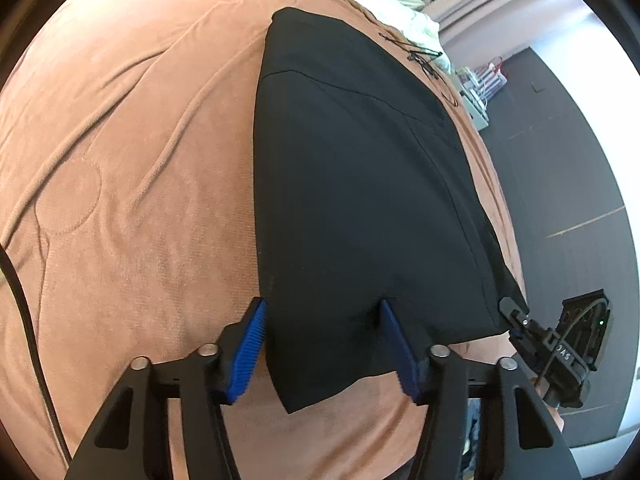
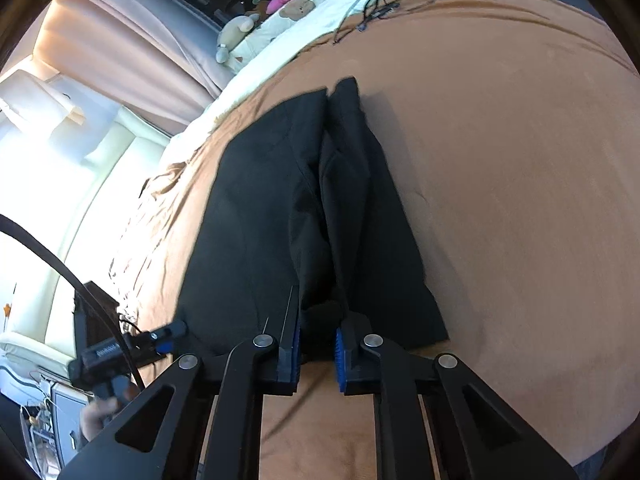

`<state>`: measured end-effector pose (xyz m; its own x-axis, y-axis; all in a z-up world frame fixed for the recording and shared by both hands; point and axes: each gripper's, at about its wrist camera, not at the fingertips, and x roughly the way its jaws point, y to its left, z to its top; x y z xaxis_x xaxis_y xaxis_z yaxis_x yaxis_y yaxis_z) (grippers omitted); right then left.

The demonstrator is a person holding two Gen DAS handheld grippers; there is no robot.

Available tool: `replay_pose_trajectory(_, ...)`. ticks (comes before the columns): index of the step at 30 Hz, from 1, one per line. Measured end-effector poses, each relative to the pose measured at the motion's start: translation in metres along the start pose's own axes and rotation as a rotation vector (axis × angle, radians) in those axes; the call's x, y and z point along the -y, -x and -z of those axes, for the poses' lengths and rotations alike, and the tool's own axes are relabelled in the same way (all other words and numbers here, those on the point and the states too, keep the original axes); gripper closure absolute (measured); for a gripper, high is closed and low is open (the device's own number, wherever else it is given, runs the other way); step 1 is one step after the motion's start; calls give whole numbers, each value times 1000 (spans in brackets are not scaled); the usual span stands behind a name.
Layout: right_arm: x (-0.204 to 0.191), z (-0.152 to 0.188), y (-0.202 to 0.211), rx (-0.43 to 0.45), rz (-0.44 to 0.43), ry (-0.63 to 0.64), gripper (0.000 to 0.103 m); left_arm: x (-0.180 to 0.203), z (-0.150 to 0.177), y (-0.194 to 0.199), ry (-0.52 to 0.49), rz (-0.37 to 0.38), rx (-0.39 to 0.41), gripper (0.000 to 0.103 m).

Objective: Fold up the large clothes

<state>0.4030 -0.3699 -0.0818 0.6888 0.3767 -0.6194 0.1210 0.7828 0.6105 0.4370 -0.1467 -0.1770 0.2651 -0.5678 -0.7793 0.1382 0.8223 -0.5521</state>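
A black garment [image 1: 360, 184] lies folded lengthwise on a brown bedspread [image 1: 132, 168]. My left gripper [image 1: 320, 312] is open, its blue-padded jaws wide apart on either side of the garment's near corner. The right gripper shows at the garment's right edge in the left wrist view [image 1: 516, 320]. In the right wrist view my right gripper [image 2: 318, 336] is nearly closed, pinching a bunched fold of the black garment [image 2: 280, 208] between its pads. The left gripper shows at the left of that view [image 2: 172, 332].
The brown bedspread [image 2: 520, 200] covers the bed. Thin black cords [image 2: 376, 4] lie near white bedding and soft toys [image 2: 288, 12] at the head. The bed edge drops to a dark floor [image 1: 560, 184]. A black cable [image 1: 24, 280] hangs at left.
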Motion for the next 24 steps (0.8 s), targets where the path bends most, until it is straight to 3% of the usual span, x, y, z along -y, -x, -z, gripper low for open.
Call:
replay_pose_trajectory(4, 12, 8, 0, -10, 18, -13, 95, 8, 1, 0, -44, -36, -12, 56)
replay_pose_trajectory(8, 21, 13, -3, -25, 32, -29, 95, 7, 1, -7, -54, -45, -20, 58)
replay_pose_trajectory(15, 17, 5, 0, -40, 38, -35, 95, 10, -1, -10, -70, -54, -40, 57)
replay_pose_trajectory(17, 10, -3, 7, -58, 31, -21, 93, 9, -9, -10, -62, -44, -56, 49)
replay_pose_trajectory(18, 10, -6, 8, -66, 30, -15, 89, 8, -14, -10, -58, -33, -59, 44)
replay_pose_trajectory(20, 5, -16, 14, -66, 33, 14, 68, 5, -24, -8, -46, -12, -36, 24)
replay_pose_trajectory(21, 3, -22, 18, -52, 35, 30, 37, 4, -27, -8, -40, -11, -24, 21)
replay_pose_trajectory(22, 1, -28, 23, -29, 35, 42, 22, 2, -32, -7, -33, -12, -12, 20)
replay_pose_trajectory(24, 1, -39, 27, -10, 30, 54, 23, 0, -41, -9, -24, -8, -5, 20)
